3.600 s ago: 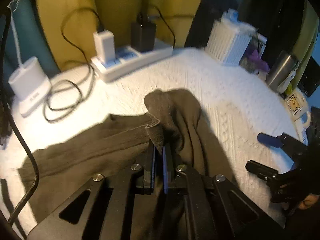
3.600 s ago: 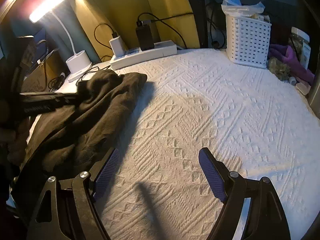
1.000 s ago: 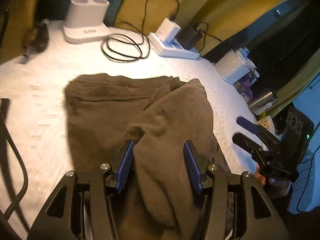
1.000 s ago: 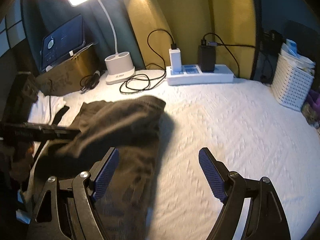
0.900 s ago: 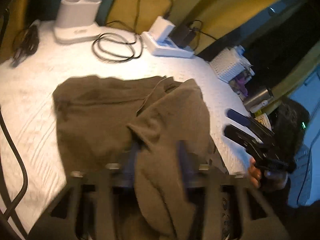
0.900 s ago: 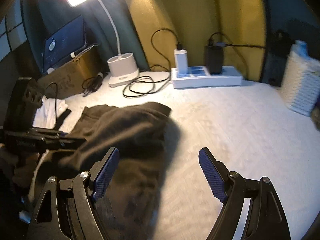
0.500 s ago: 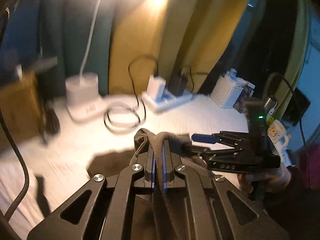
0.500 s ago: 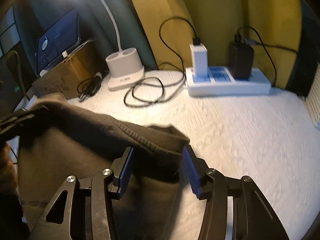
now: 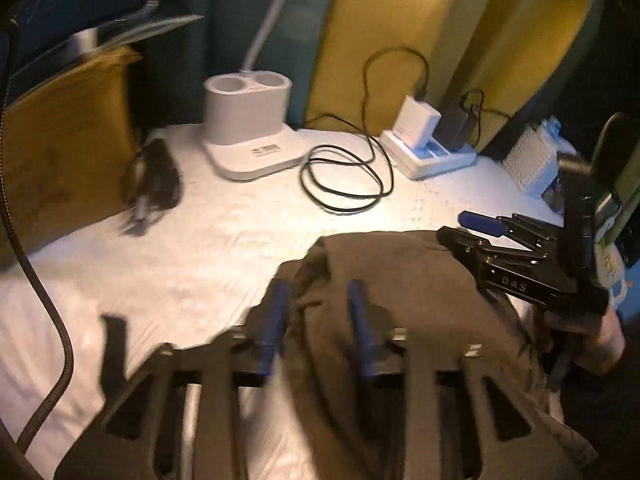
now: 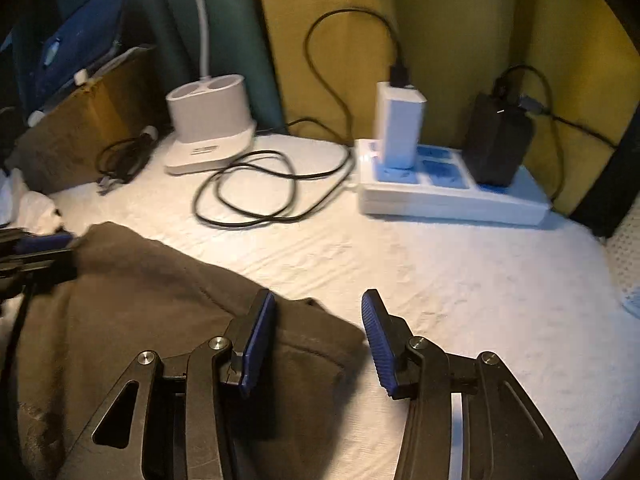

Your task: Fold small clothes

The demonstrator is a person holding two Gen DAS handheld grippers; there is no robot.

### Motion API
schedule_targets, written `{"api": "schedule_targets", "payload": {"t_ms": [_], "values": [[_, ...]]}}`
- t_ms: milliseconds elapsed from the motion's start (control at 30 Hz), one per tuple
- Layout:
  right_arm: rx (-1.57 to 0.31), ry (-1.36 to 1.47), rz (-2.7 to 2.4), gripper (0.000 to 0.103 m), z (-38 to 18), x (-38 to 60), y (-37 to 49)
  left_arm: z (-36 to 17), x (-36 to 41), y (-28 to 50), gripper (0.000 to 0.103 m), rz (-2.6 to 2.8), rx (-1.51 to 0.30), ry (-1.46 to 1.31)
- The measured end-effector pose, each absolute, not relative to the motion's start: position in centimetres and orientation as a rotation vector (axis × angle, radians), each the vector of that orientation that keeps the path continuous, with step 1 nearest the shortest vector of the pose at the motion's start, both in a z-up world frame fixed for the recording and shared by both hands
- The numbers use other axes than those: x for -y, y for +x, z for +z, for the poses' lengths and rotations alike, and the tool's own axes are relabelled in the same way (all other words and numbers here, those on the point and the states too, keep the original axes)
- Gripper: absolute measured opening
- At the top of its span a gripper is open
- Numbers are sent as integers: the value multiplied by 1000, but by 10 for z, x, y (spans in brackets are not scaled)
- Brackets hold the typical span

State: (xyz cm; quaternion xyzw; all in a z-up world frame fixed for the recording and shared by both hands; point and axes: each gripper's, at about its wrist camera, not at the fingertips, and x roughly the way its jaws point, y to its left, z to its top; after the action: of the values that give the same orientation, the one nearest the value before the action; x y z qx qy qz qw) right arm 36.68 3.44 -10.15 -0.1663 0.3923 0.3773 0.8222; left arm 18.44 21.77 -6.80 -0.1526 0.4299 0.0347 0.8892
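Olive-brown, one garment [image 9: 400, 280] lies between two half-open grippers: left gripper [image 9: 318, 320] just reopened astride a fold, right gripper [image 10: 316, 332] closing, gripping nothing

left gripper [image 9: 318, 318]: fingers just opened | right gripper [image 10: 318, 334]: fingers parted, closing
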Motion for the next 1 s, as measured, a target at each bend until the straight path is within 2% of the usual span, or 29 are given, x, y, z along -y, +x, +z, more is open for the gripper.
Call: {"api": "schedule_targets", "payload": {"t_ms": [200, 433, 467, 500, 533, 567, 600, 1000], "values": [[-803, -354, 772, 48, -81, -8, 354, -49, -202, 134, 43, 35, -874, -363], [-785, -356, 759, 49, -68, 32, 314, -58, -156, 87, 43, -67, -917, -387], [-780, -357, 761, 52, -66, 38, 305, -59, -151, 80, 43, -74, -920, -389], [-775, -356, 764, 61, -64, 44, 298, -60, -145, 74, 44, -85, -920, -393], [-770, -353, 765, 67, -63, 48, 292, -61, -141, 69, 45, -95, -920, -397], [-761, -347, 766, 72, -61, 55, 283, -62, -136, 64, 54, -102, -920, -403], [-759, -344, 766, 72, -60, 60, 278, -62, -133, 61, 60, -108, -918, -407], [-760, -308, 758, 72, -59, 119, 215, -69, -89, 33, 61, -126, -924, -332]]}}
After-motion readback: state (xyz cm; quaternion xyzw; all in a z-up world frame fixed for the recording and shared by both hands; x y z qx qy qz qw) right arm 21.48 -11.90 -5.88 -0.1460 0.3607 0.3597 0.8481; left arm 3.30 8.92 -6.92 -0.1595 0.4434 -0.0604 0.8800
